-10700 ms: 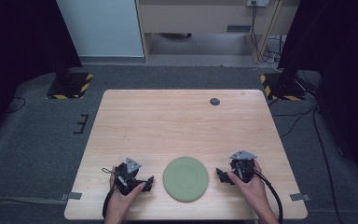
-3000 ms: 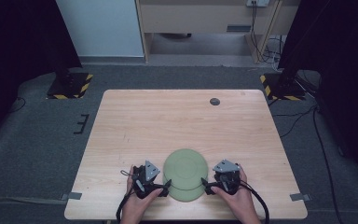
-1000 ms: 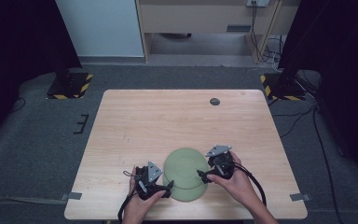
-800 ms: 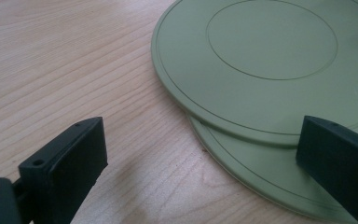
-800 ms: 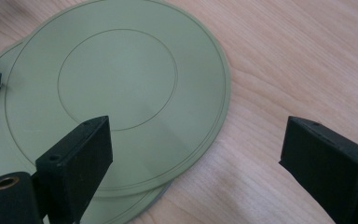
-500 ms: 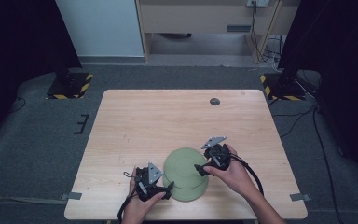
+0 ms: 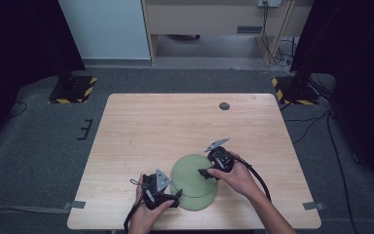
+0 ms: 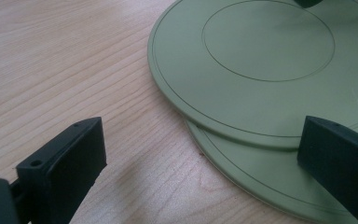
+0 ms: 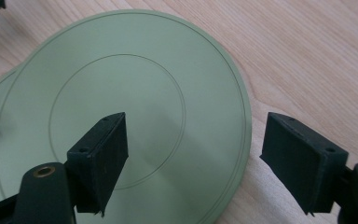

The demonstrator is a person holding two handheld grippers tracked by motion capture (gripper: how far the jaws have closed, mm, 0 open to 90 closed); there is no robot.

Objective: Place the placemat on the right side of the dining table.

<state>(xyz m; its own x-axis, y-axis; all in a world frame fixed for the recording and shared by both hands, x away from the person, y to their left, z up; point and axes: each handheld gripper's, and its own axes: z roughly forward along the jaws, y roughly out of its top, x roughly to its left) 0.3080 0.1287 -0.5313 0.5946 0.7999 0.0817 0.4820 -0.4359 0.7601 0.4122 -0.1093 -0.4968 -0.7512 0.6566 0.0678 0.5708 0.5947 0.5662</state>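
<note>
Two green plates are seen near the table's (image 7: 141,126) front edge, the upper plate (image 7: 191,169) shifted off the lower plate (image 7: 202,199). Both the left gripper (image 7: 174,194) and right gripper (image 7: 203,172) are held wide open, gripping nothing, at the plates' rims.

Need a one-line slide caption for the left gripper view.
Open left gripper faces two stacked green plates, the upper one offset from the lower, on a wooden table.
</note>
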